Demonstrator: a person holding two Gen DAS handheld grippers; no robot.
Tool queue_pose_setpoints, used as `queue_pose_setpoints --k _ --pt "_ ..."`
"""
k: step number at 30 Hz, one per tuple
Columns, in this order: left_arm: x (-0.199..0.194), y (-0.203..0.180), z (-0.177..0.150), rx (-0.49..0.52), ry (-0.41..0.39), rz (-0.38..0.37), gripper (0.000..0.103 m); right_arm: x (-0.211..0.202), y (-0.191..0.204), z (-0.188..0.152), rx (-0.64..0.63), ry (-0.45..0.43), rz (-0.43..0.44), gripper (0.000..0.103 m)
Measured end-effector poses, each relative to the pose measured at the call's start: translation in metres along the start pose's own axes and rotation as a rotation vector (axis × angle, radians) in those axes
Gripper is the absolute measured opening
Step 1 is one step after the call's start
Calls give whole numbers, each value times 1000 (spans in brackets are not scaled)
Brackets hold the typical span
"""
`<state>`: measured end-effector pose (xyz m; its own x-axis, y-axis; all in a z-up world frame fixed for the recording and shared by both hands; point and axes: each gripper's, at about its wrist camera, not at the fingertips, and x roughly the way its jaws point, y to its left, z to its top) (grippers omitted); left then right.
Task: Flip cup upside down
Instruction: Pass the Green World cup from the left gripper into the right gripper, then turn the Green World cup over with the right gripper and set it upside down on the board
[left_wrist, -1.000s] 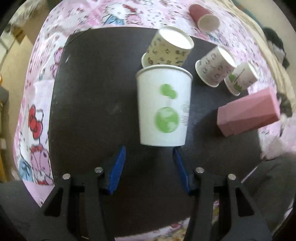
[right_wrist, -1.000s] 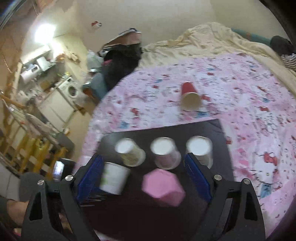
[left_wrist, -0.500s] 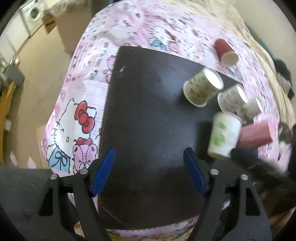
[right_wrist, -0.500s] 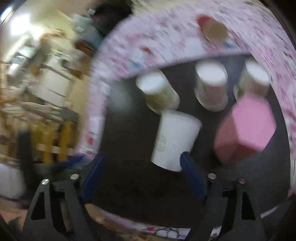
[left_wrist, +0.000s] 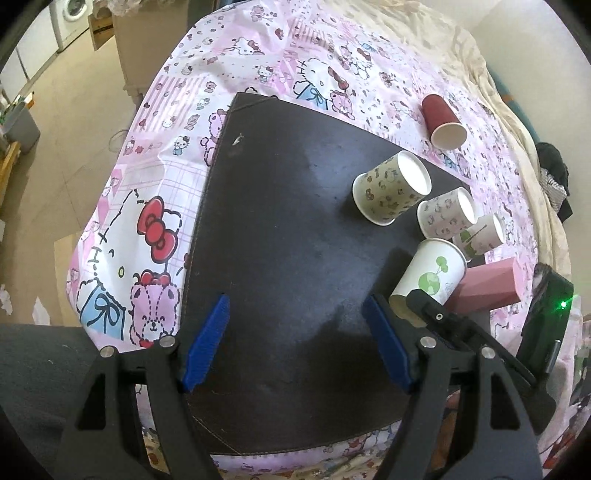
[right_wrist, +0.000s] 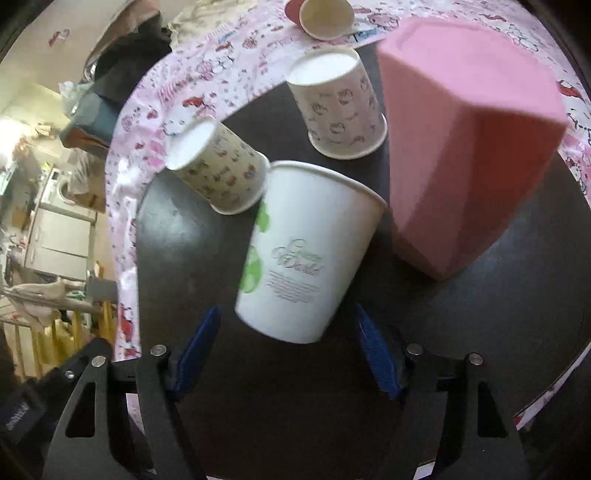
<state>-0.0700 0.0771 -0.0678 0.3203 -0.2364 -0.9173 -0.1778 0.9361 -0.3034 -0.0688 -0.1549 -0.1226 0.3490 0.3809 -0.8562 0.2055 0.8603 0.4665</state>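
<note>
A white paper cup with a green globe print (right_wrist: 306, 251) is on the black mat (right_wrist: 177, 258). It seems to lie tilted: its narrow base faces my right gripper, its wide rim points away, and no inside shows. My right gripper (right_wrist: 286, 350) has the base between its blue pad tips. The jaws are closing, with a small gap still on each side. In the left wrist view the same cup (left_wrist: 428, 273) is at the right, with a black right finger (left_wrist: 432, 314) over its base. My left gripper (left_wrist: 297, 339) is open over bare mat, well left of the cup.
Three printed cups stand upside down behind it: cream (left_wrist: 391, 188), pink-print (left_wrist: 447, 218) and a small green-print one (left_wrist: 484, 236). A pink block (right_wrist: 465, 147) stands close on the cup's right. A red cup (left_wrist: 441, 118) lies on the cartoon cloth (left_wrist: 147, 221) beyond the mat.
The left gripper has drawn back and left, away from the white cup, and its jaws stand wider. The right gripper has come down to the cup and narrowed its jaws around the base.
</note>
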Motion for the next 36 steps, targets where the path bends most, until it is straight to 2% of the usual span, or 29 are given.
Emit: queue_pose_setpoints --k 3,11,13,14,18,22,26,29,32,34,36 --pt "-2 1 1 -14 -9 -6 74 4 5 0 21 -9 7 77" --pt "-4 3 -1 -21 -10 -31 74 18 -1 2 148 -40 -56 77" --pt "-6 5 0 -27 -13 -34 74 16 -3 4 142 -52 -61 72" --pt "-7 5 0 -30 -17 -35 74 16 -2 5 130 -56 -65 58" --pt "-8 6 0 -32 -18 -40 74 8 2 6 53 -54 -77 58" --pt "-10 3 2 -12 -16 -37 74 -1 21 5 -155 35 -62 58" --pt "-5 -22 13 90 28 -35 74 -15 33 1 -372 113 -21 58" --pt "1 -50 18 176 66 -73 74 -22 41 -6 -547 164 -36 58" --pt "16 -73 23 260 89 -25 75 -27 45 -7 -620 186 -23 58" --pt "25 -76 25 266 87 34 75 -32 48 -7 -640 188 -6 58" --pt "30 -70 28 234 92 27 75 -37 46 -3 -645 181 -8 57"
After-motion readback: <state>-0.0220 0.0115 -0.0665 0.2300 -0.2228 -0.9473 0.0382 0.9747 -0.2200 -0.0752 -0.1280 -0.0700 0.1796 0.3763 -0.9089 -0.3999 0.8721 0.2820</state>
